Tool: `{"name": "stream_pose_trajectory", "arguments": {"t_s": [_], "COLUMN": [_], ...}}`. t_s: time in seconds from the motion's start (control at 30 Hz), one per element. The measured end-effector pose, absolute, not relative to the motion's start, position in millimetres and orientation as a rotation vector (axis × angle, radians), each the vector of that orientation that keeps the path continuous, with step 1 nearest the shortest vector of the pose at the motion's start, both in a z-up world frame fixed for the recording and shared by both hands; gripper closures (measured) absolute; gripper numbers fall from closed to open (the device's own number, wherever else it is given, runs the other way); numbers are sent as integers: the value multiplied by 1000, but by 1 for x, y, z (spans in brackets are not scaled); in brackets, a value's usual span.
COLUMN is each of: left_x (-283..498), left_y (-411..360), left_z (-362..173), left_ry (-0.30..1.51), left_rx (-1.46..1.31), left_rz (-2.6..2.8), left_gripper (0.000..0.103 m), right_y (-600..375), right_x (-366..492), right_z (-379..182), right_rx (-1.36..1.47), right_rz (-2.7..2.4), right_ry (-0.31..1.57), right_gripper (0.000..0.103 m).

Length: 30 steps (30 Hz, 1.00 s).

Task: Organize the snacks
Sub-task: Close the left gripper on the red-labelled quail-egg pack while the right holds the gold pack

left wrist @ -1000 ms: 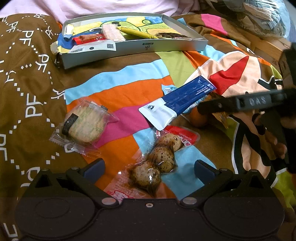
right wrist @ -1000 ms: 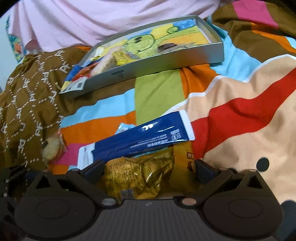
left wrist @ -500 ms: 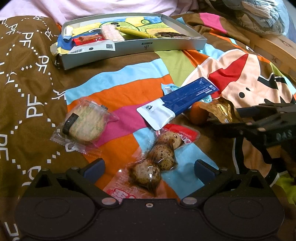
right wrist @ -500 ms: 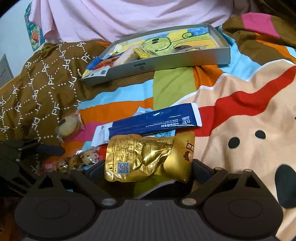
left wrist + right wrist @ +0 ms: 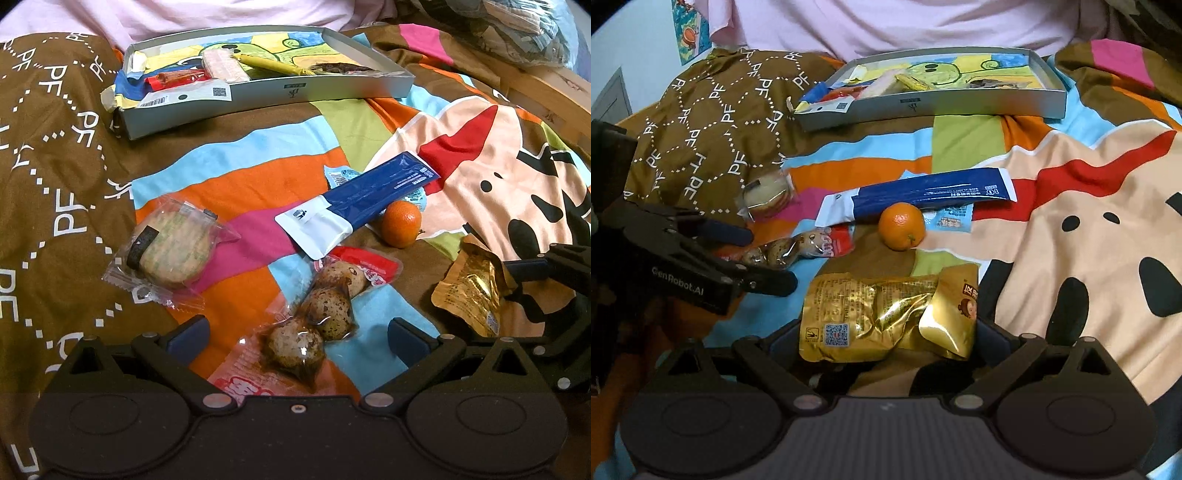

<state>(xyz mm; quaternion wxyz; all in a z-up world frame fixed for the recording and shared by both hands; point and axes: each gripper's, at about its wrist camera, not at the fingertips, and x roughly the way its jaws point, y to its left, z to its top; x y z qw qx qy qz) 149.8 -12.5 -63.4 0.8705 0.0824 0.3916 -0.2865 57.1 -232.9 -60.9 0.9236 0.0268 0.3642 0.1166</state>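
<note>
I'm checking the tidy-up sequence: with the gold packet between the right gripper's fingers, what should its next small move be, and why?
Probably carry the gold packet up and forward to the grey tray. The right gripper appears shut on it, and the tray already holds other snacks, while several lie loose on the bedspread.
</note>
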Motion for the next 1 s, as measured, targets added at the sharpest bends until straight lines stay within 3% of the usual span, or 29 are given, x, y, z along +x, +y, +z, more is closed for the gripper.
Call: {"name": "stream_pose_trajectory", "arguments": {"t_s": [0.33,0.7,0.77,0.87,1.0], "left_x": [156,141,138,132,129], "left_y": [-12,-13,-14,-13,-15], "left_z": [-65,-57,-55,-50,-52], "left_ry": [819,833,854,897,877], "left_rx": [181,176,168,128,134], "left_rz": [-609,-610,-608,-603,-601], "left_gripper": [2,32,44,44,28], "right_y": [-228,-229,-230,-229,-228], "right_x": [54,52,52,51,51], "right_z": [-64,-65,-65,-65,-64], "right_rx": [17,28,29,29,18], "right_rz": [234,230,230,229,224], "right_ry": [736,723,721,721,723], "right_gripper": [2,2,2,2,2]}}
